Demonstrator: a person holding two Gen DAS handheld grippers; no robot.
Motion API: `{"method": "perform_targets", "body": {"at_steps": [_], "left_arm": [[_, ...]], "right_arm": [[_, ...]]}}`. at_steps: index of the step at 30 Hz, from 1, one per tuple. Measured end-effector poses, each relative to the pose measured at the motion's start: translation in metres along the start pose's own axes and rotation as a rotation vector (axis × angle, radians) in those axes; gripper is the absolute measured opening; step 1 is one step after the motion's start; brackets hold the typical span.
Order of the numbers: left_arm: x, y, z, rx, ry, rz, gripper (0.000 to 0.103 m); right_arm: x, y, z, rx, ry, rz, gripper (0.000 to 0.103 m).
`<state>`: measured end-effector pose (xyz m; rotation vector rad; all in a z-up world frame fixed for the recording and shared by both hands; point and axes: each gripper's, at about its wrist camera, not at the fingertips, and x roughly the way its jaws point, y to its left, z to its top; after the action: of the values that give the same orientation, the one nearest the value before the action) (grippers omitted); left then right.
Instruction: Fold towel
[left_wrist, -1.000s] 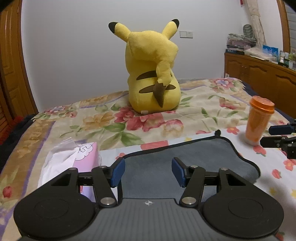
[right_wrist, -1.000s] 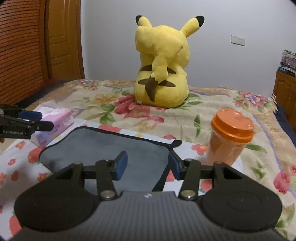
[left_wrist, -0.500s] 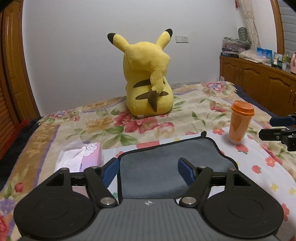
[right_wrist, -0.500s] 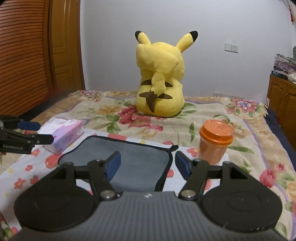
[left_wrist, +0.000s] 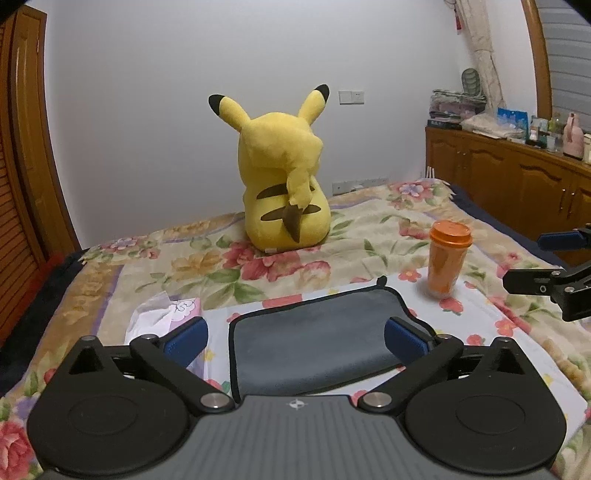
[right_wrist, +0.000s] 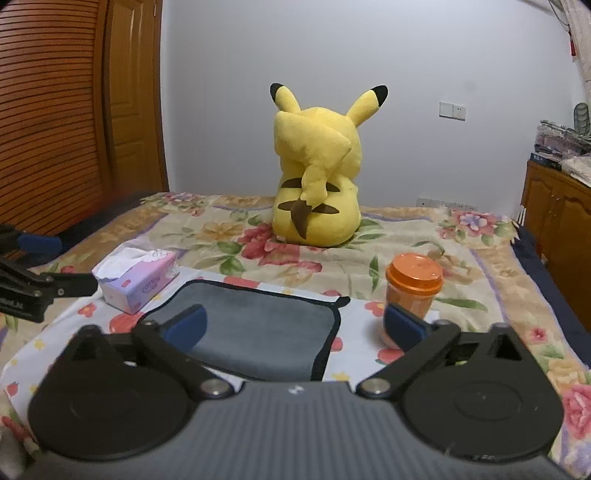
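Observation:
A grey towel with a black edge (left_wrist: 314, 339) lies flat and folded on the floral bedspread; it also shows in the right wrist view (right_wrist: 255, 325). My left gripper (left_wrist: 295, 338) hovers above the towel's near edge, wide open and empty. My right gripper (right_wrist: 293, 325) hovers above the towel's right part, wide open and empty. The right gripper's fingers show at the right edge of the left wrist view (left_wrist: 546, 280). The left gripper's fingers show at the left edge of the right wrist view (right_wrist: 48, 284).
A yellow Pikachu plush (left_wrist: 284, 206) sits at the back of the bed. An orange lidded cup (right_wrist: 413, 291) stands right of the towel. A pink tissue box (right_wrist: 138, 277) lies to its left. A wooden cabinet (left_wrist: 517, 184) stands at the right, wooden doors (right_wrist: 55, 110) at the left.
Both grippers have opened wider and pulled back and up from the towel. The towel lies still.

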<state>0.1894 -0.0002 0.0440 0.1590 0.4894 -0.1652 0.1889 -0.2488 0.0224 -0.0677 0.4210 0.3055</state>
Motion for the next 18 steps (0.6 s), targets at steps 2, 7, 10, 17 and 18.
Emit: {"method": "perform_targets", "body": {"at_steps": [2, 7, 10, 17, 18], "left_arm": [[-0.006, -0.002, 0.0, -0.002, 0.004, -0.002, 0.103], [-0.015, -0.004, -0.003, -0.004, 0.006, 0.025, 0.103], [-0.024, -0.005, -0.007, -0.022, 0.003, 0.037, 0.103], [-0.043, -0.014, -0.017, -0.029, 0.006, 0.05, 0.103], [-0.047, -0.016, -0.018, -0.026, 0.008, 0.051, 0.103]], "right_arm": [[-0.005, 0.001, 0.001, 0.004, -0.002, -0.004, 0.103], [-0.017, 0.002, 0.0, 0.016, -0.009, -0.014, 0.103], [-0.022, 0.003, -0.002, 0.024, -0.011, -0.018, 0.103], [-0.038, 0.009, -0.008, 0.036, -0.01, -0.023, 0.103], [-0.04, 0.009, -0.009, 0.039, -0.009, -0.022, 0.103]]}}
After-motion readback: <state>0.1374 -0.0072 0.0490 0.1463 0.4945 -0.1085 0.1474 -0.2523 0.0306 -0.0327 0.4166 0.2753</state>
